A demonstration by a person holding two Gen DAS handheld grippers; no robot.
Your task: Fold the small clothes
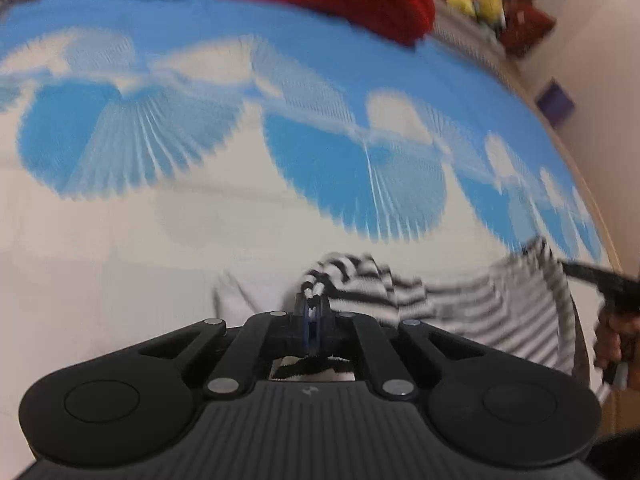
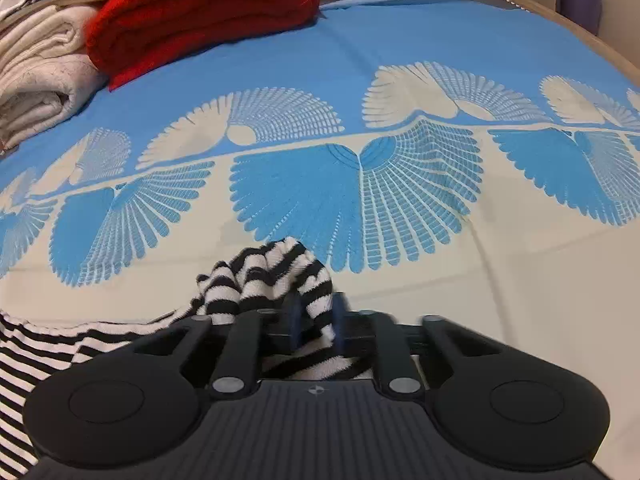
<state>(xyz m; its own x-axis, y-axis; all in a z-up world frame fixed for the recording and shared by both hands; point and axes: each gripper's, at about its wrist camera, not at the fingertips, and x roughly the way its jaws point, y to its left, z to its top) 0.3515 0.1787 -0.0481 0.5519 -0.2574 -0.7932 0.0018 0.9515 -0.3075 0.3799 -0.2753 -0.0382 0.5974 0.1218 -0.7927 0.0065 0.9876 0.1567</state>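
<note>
Left gripper (image 1: 314, 308) tilts down, pinching a corner of the striped garment (image 1: 460, 304). Right gripper (image 2: 316, 320) angles down too, clamped on a bunched fold. The black-and-white cloth sags between them, low over the blue-and-cream bedspread (image 2: 400, 40); red knit (image 2: 200, 12) folded beyond.

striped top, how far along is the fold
Done: both grippers are clamped on the striped top, the left gripper on one bunch of cloth and the right gripper on another. In hand: the top hangs crumpled between them over the bedspread. Left: no neat fold shows yet, so the folding and the setting down both remain.
</note>
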